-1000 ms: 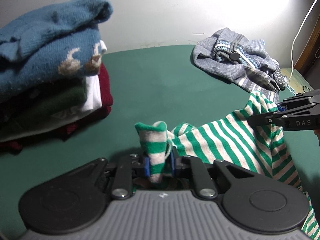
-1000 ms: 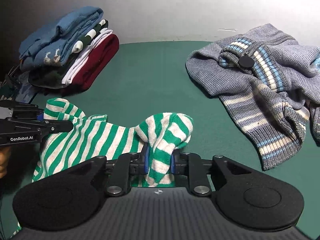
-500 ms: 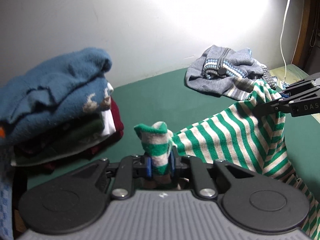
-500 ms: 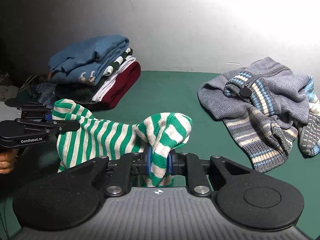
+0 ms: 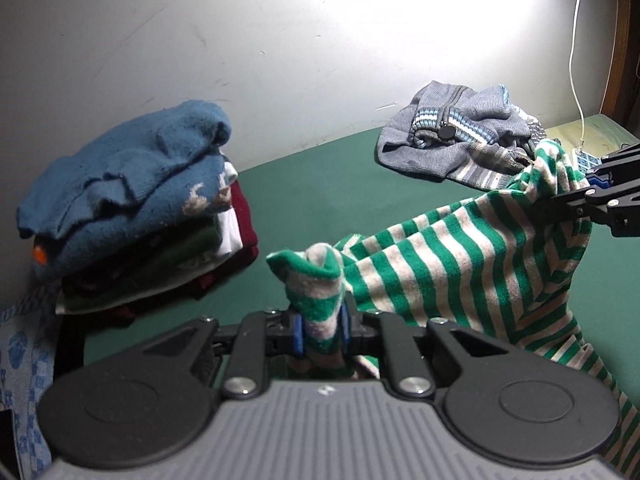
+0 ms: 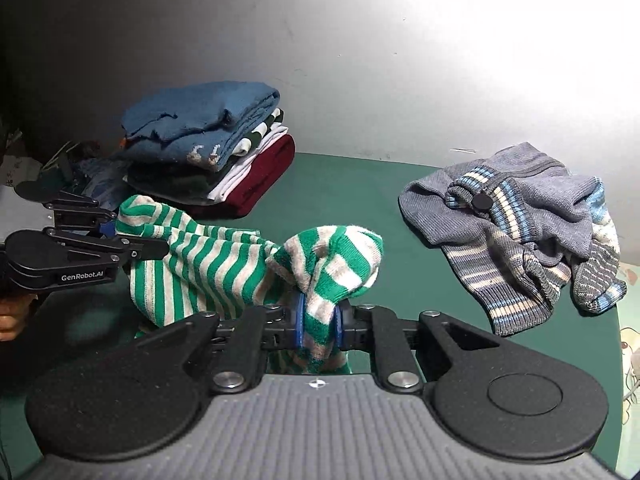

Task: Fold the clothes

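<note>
Between my two grippers hangs a striped shirt (image 5: pixel 460 264), green and pale grey, soft and a bit fuzzy. My left gripper (image 5: pixel 320 330) has its jaws squeezed almost all the way together on one bunched corner of it. The blue pads (image 5: pixel 297 330) press the cloth from both sides, and a little tuft of it sticks up above them. My right gripper (image 6: pixel 318 330) is pinched tight the same way on another bunched corner, and a fat fold of stripes flops over the top. From the left camera, the right gripper's black fingers (image 5: pixel 576 204) show at the far right edge with the shirt caught in them. The cloth stretches in a line between both grips, up off the green table (image 5: pixel 320 184), and the rest droops down.

At the back left sits a stack of folded clothes (image 6: pixel 212 152). A blue woolly sweater (image 5: pixel 132 176) is on top, thick and lumpy, with small pale shapes knitted in. Under it are green, white and dark red layers. On the far right lies a grey knit sweater (image 6: pixel 516 224) in a crumpled heap, with blue and cream stripes and one round dark button (image 6: pixel 481 202). A thin white cord (image 5: pixel 576 60) hangs down the wall by it. A bit of a hand (image 6: pixel 12 320) shows behind the left gripper.
</note>
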`<state>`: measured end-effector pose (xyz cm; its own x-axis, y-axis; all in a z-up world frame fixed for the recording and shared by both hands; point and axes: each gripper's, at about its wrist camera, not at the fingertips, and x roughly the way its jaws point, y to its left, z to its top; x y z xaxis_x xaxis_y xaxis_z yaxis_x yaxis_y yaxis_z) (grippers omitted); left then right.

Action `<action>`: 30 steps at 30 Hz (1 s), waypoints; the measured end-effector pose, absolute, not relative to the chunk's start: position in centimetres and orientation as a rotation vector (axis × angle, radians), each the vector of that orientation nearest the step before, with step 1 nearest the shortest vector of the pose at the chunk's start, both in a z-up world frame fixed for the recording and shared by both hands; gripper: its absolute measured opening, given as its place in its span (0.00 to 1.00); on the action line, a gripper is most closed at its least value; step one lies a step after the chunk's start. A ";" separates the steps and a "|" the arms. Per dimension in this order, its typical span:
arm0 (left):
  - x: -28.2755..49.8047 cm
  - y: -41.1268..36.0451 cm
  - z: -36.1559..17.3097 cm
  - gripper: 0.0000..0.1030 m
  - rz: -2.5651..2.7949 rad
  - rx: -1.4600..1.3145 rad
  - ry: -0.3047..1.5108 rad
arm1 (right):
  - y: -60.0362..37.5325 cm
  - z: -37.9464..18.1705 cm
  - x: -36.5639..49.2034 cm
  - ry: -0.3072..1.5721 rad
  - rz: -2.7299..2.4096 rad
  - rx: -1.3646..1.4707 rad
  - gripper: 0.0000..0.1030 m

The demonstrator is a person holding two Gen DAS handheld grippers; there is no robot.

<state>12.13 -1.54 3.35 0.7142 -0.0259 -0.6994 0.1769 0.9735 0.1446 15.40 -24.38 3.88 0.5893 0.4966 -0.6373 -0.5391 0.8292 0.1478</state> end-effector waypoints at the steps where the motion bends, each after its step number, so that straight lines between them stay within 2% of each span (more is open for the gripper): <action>1: 11.9 -1.7 3.5 0.13 -0.109 0.210 0.767 | -24.4 4.0 15.1 0.719 0.603 -0.064 0.14; 30: 5.0 -2.8 5.3 0.13 -0.076 0.240 0.736 | -25.2 6.5 8.2 0.651 0.636 -0.125 0.13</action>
<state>4.98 -2.82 5.33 0.7395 0.0151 -0.6729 0.1526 0.9700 0.1895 8.24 -25.17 6.52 0.6144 0.5124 -0.6000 -0.5879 0.8045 0.0850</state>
